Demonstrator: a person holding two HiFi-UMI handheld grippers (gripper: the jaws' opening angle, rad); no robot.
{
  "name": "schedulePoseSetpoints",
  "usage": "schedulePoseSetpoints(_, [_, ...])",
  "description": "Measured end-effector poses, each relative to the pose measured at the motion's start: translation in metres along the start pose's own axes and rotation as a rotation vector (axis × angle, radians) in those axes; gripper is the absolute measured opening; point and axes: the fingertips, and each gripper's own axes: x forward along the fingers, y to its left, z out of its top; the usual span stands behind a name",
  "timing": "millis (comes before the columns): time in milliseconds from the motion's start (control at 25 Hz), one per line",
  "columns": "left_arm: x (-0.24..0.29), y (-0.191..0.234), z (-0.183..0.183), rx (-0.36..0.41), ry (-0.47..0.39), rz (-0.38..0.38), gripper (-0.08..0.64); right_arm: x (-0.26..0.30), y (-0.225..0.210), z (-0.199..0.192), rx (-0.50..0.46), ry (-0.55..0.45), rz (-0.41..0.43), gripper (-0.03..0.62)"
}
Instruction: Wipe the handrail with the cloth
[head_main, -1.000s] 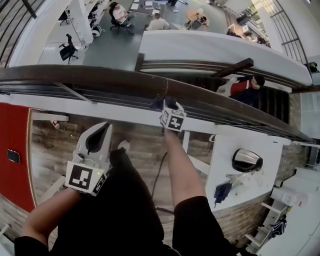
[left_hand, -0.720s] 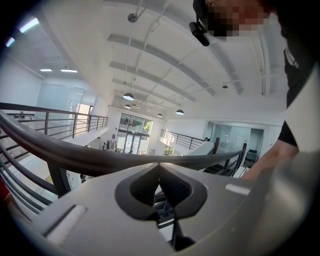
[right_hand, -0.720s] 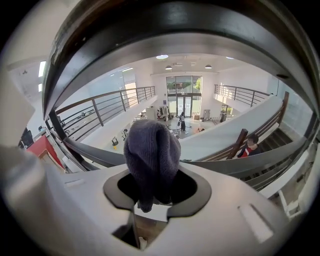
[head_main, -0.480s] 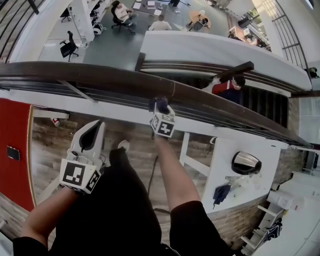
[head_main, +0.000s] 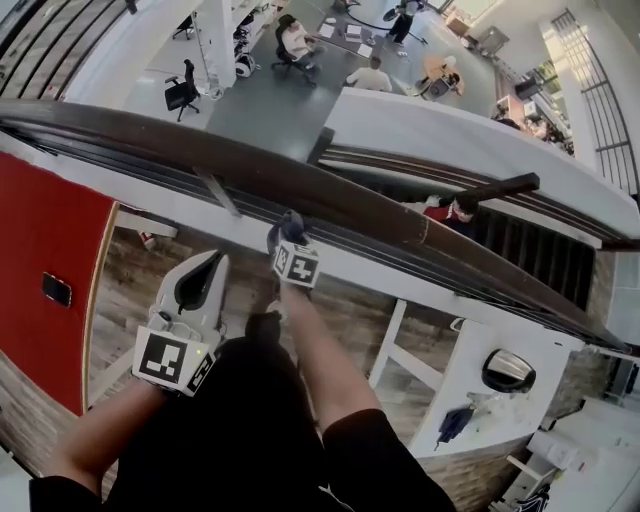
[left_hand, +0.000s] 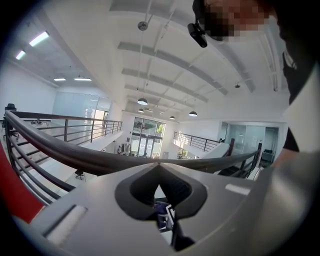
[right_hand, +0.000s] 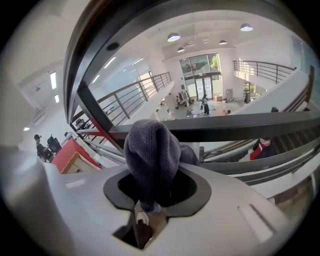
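One cloth (right_hand: 150, 147) clamped in right gripper (head_main: 287, 236) near handrail (head_main: 180, 140); left gripper (left_hand: 159, 167) closed.

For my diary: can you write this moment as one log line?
right gripper: shut on cloth | cloth: up at handrail | left gripper: shut, empty, off handrail

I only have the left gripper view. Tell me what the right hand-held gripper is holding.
Observer: The right hand-held gripper is shut on a dark grey cloth.
Operator: Give me its place on the rail.
Observer: The cloth sits at the near edge of the dark brown handrail, right of a slanted support strut.
Operator: Now place the left one.
Observer: The left hand-held gripper hangs short of the handrail, beside the person's black-clad leg.
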Motion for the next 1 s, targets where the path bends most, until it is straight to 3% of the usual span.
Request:
schedulePoseSetpoints(280, [-0.025,0.056,0.001,-0.012,0.007,0.103,0.0,0.054,0.062,-0.014,-0.106,0.092,0.055,0.11])
schedulePoseSetpoints(440, [-0.04,0.082,0.002,-0.02,0.006,0.148,0.0,0.077,0.067,-0.026,-0.118,0.137,0.039,0.11])
schedulePoseSetpoints(760, [-0.054,0.095,-0.001,-0.027,0.009,0.133,0.0,0.111,0.064,-0.027,-0.095,0.174,0.013,0.11])
schedulePoseSetpoints(1000, [-0.061,0.108,-0.009,-0.05,0.031,0.22,0.0,0.134,0.065,-0.022,-0.099,0.195,0.025,0.11])
